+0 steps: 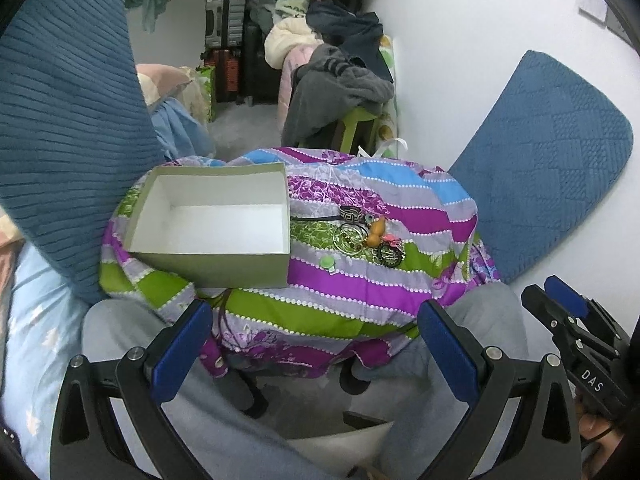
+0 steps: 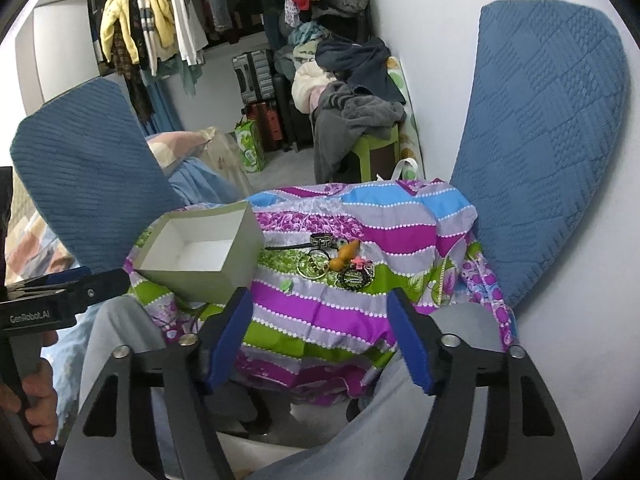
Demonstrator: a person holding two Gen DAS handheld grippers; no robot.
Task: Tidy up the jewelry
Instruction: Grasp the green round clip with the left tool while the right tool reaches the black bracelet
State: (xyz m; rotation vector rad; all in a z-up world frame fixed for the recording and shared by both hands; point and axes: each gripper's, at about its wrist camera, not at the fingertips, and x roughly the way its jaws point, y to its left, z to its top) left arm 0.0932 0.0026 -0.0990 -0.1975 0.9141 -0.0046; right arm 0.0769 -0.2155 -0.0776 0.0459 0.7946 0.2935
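A: Left wrist view: your left gripper [image 1: 316, 344] gapes, holding nothing. The box [image 1: 212, 220] sits on the striped cloth [image 1: 360, 280]; the jewelry pile [image 1: 368, 236] lies just right of the box.

B: Right wrist view: your right gripper [image 2: 320, 340] is spread wide too. Only here, a rack of hanging clothes [image 2: 156, 28] shows behind the box [image 2: 200, 256].

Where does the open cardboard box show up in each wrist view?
Left wrist: the box sits left of centre on the striped cloth, with nothing inside.
Right wrist: the box is left of centre, seen more from its corner.
Shared landmark: the jewelry pile lies just right of it.
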